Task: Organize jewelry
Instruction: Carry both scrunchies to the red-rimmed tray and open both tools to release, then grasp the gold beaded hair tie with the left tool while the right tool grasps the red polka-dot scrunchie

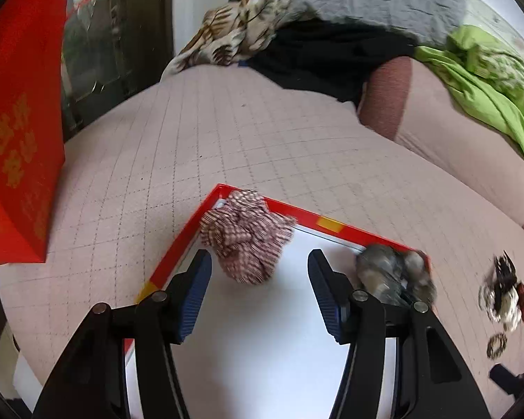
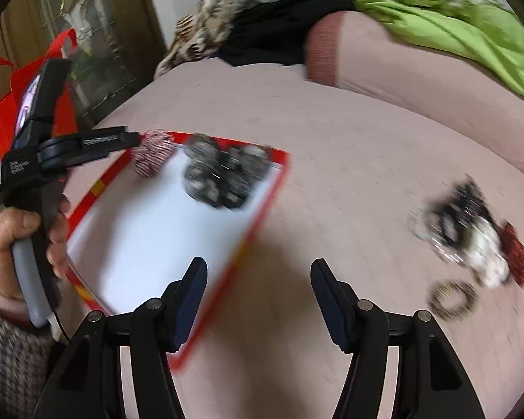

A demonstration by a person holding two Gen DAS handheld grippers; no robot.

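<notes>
Bed cover (image 1: 262, 139): pink quilted; fills mid-frame, clothes heaped along the top.
Red bag (image 1: 14, 139): one, left edge.
Tray (image 1: 307, 217): one, red-rimmed, white floor, lower centre under my left tongs.
Scrunchies: two in the tray; checked one (image 1: 246, 235) just beyond my left tongs (image 1: 260, 295), grey one (image 1: 391, 274) far right corner.
Jewelry pile (image 2: 471, 234): one blurred cluster on the cover, right of my right tongs (image 2: 258, 302); count unclear.
Tongs: both spread, empty.
My left hand (image 2: 14, 244): grips its handle, lower left.
</notes>
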